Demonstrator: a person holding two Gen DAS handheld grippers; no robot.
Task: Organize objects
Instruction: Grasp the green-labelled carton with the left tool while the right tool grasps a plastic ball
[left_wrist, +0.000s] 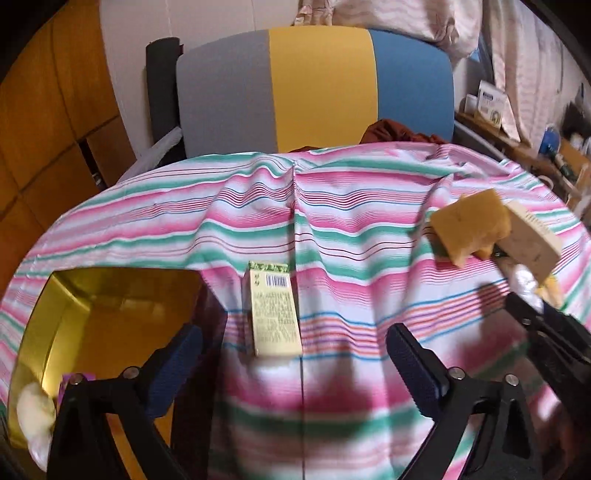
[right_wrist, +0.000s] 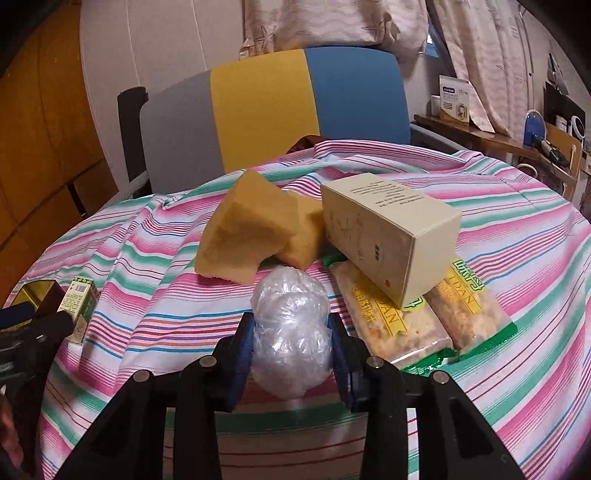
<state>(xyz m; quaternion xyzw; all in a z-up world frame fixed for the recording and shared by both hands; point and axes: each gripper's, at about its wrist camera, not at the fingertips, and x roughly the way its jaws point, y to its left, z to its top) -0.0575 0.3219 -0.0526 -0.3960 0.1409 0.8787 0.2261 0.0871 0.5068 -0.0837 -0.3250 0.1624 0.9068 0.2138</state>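
Observation:
In the right wrist view my right gripper (right_wrist: 291, 326) is shut on a crumpled clear plastic bundle (right_wrist: 288, 291), its blue pads pressing both sides just above the striped tablecloth (right_wrist: 517, 258). My left gripper (left_wrist: 295, 354) stands open over the cloth. A small pale yellow-green carton (left_wrist: 275, 310) lies flat on the cloth just ahead of it, between the lines of the two fingers and untouched. An open gold tin (left_wrist: 74, 306) sits beside the left finger, with something white (left_wrist: 35, 410) inside it.
Two yellow sponges (right_wrist: 243, 236), a cream box (right_wrist: 391, 229) and two snack packets (right_wrist: 399, 325) are piled beyond the right gripper. A grey, yellow and blue chair back (right_wrist: 266, 110) stands behind the table. Cluttered shelves (right_wrist: 517, 129) are at the far right.

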